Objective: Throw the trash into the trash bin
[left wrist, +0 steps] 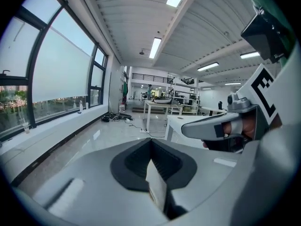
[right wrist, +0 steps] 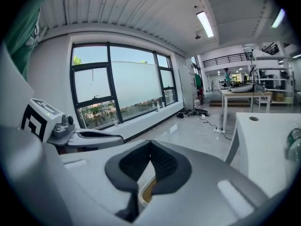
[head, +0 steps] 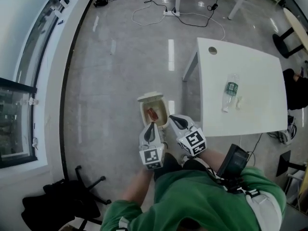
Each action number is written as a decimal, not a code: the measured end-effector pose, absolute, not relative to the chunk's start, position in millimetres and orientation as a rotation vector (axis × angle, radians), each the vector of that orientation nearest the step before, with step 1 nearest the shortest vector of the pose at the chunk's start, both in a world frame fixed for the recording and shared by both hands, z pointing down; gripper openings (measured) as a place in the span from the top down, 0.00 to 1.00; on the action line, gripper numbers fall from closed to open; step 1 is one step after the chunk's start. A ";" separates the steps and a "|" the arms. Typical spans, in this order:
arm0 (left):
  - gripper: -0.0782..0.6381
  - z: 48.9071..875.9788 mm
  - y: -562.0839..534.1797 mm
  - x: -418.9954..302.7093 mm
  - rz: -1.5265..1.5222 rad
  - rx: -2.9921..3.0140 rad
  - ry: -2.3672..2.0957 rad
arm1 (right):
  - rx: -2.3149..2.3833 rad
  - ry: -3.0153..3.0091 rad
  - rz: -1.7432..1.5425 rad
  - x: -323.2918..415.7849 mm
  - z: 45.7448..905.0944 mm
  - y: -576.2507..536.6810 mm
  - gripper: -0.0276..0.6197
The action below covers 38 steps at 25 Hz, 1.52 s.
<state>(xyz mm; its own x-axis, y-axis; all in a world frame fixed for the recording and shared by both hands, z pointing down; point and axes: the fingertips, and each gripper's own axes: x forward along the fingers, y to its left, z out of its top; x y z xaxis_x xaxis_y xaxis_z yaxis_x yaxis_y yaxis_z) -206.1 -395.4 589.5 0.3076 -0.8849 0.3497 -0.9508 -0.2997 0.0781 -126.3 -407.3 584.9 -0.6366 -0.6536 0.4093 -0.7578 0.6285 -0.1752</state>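
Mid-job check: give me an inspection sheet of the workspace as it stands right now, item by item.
Surface: white table, mostly bare, standing on the grey floor.
Job's things: trash bin on the floor near the table leg, lid open, with a reddish item inside. A plastic bottle is on the table with a small pale scrap beside it.
Clutter: nothing seen.
Grippers: left gripper and right gripper are side by side over the bin, fingers shut, nothing held.
Cables: white cable and power strip on the floor beyond the table.
Surroundings: window wall at left, black chair behind.
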 end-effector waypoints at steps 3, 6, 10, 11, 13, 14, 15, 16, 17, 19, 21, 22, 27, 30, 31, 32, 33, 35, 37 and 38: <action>0.89 556.1 -371.5 -188.6 0.318 2.328 -1.706 | 1.142 -2.608 0.443 -112.0 552.6 -385.2 0.95; 0.89 528.9 -345.2 -173.5 0.282 2.369 -1.755 | 1.137 -2.673 0.400 -99.0 523.3 -359.2 0.95; 0.89 501.3 -312.1 -156.7 0.239 2.387 -1.839 | 1.130 -2.749 0.333 -81.1 496.5 -332.9 0.95; 0.89 497.7 -304.7 -152.6 0.225 2.395 -1.860 | 1.130 -2.765 0.324 -76.2 492.1 -327.5 0.95; 0.89 491.3 -289.9 -145.0 0.207 2.407 -1.900 | 1.130 -2.791 0.312 -65.5 484.2 -315.1 0.95; 0.89 486.9 -283.3 -141.1 0.210 2.412 -1.915 | 1.132 -2.801 0.305 -60.0 479.4 -308.9 0.95; 0.89 481.2 -277.8 -137.4 0.216 2.416 -1.925 | 1.133 -2.810 0.297 -55.2 474.0 -303.4 0.95; 0.89 475.1 -273.1 -134.2 0.214 2.416 -1.933 | 1.134 -2.818 0.289 -51.5 468.4 -298.6 0.95; 0.89 469.6 -269.2 -132.1 0.203 2.415 -1.938 | 1.134 -2.826 0.284 -49.1 463.1 -294.4 0.95; 0.89 461.3 -263.0 -130.5 0.197 2.425 -1.947 | 1.138 -2.840 0.279 -46.3 452.9 -287.1 0.95; 0.89 452.7 -256.6 -129.0 0.223 2.443 -1.939 | 1.149 -2.850 0.277 -43.6 442.2 -279.9 0.95; 0.89 447.7 -253.4 -127.6 0.220 2.449 -1.930 | 1.153 -2.856 0.272 -42.3 436.6 -276.3 0.95; 0.89 427.3 -242.7 -119.1 0.142 2.487 -1.883 | 1.163 -2.884 0.214 -41.4 411.7 -259.7 0.95; 0.89 407.2 -236.5 -114.3 0.096 2.519 -1.859 | 1.183 -2.893 0.201 -40.9 401.1 -249.1 0.95; 0.89 403.9 -233.3 -112.9 0.084 2.527 -1.845 | 1.195 -2.893 0.198 -40.0 397.7 -245.4 0.95; 0.89 400.1 -230.2 -112.0 0.072 2.532 -1.829 | 1.207 -2.893 0.195 -39.2 394.0 -242.0 0.95; 0.89 395.5 -227.3 -111.8 0.059 2.534 -1.814 | 1.221 -2.892 0.192 -38.9 389.9 -239.1 0.95; 0.89 386.6 -221.9 -114.1 0.032 2.533 -1.793 | 1.243 -2.893 0.183 -40.3 380.9 -233.5 0.95; 0.89 379.8 -216.4 -116.5 0.010 2.542 -1.778 | 1.260 -2.896 0.174 -42.3 373.0 -227.3 0.95; 0.89 378.3 -213.5 -116.6 -0.002 2.552 -1.763 | 1.267 -2.899 0.171 -42.7 369.7 -223.9 0.95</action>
<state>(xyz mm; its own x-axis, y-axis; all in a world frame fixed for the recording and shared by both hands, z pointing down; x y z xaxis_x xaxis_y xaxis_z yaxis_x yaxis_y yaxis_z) -116.6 -213.5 378.3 0.3540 -0.9350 0.0214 -0.9350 -0.3532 0.0330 -42.7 -223.9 369.7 -0.6798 -0.7331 0.0187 -0.7303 0.6744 -0.1093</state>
